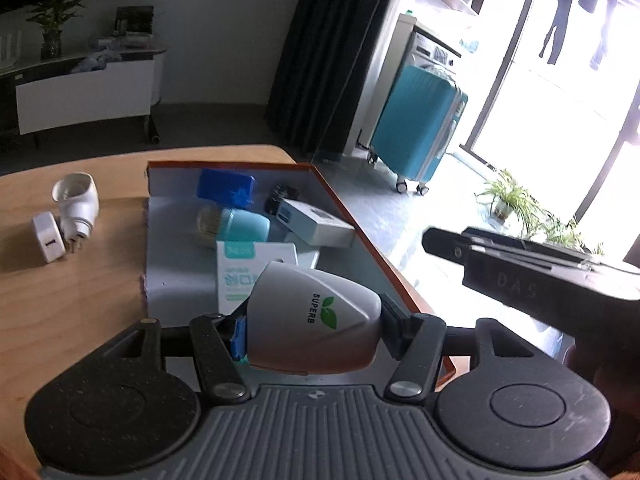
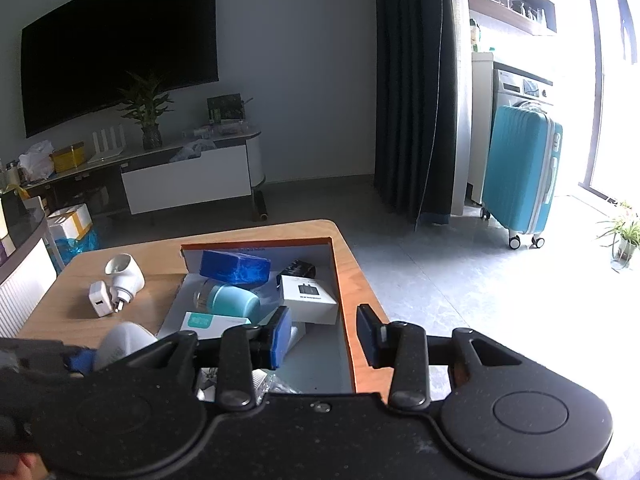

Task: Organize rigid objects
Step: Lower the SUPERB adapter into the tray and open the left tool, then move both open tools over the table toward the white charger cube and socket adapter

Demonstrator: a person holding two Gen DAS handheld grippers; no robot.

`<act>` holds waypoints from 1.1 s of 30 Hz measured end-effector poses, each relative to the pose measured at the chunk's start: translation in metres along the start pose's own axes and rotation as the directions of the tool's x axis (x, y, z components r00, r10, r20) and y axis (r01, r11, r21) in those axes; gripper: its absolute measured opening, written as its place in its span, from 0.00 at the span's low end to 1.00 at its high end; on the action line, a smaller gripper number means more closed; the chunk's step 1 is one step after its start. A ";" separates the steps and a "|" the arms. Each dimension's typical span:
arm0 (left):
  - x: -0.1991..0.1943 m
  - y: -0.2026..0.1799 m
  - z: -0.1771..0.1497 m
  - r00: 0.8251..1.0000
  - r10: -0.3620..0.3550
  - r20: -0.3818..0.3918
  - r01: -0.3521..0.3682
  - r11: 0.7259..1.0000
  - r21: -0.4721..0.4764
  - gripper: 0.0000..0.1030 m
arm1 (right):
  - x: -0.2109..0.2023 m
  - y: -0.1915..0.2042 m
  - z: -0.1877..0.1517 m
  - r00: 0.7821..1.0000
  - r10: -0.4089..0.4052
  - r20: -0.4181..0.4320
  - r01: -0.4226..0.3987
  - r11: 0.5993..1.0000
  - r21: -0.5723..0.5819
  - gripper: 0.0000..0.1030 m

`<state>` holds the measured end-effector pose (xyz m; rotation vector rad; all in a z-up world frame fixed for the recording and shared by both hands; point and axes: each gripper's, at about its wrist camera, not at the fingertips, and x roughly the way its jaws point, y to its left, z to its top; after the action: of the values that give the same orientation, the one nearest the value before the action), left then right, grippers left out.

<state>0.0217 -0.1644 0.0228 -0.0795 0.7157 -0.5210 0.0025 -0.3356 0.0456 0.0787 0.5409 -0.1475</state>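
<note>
The jaws of the left gripper [image 1: 312,330] are closed on a grey-white rounded gadget marked SUPERB [image 1: 314,318], pinched across its sides so its broad end faces forward, and it hangs over the near end of the orange-edged box [image 1: 384,256], presumably on its way in with the rest; ahead of those jaws the box already holds a blue block [image 1: 226,191], a teal cylinder [image 1: 236,226], a white carton [image 1: 316,222] and a teal-and-white packet [image 1: 236,276], heaped loosely rather than in rows; off to the left of the jaws, well apart from the box, a white charger [image 1: 48,242] and a white plug adapter [image 1: 78,202] lie touching on the bench [image 1: 72,296], likely waiting their turn; the right gripper [image 2: 324,334] has its jaws spread and holding nothing, poised over the box's right wall, perhaps ready to steady it or fetch the next piece; the gadget looks smooth and curved, so I'd judge a low, gentle release safest.
</note>
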 end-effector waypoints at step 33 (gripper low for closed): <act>-0.040 0.076 0.010 0.947 0.319 -0.043 -0.322 0.934 -0.155 0.97 | 0.003 0.054 0.010 0.998 0.066 0.001 -0.065 0.995 -0.078 0.76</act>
<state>0.0354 -0.0796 0.0364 -0.1059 0.7687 -0.1508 0.0189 -0.2838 0.0542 0.0197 0.5391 -0.0624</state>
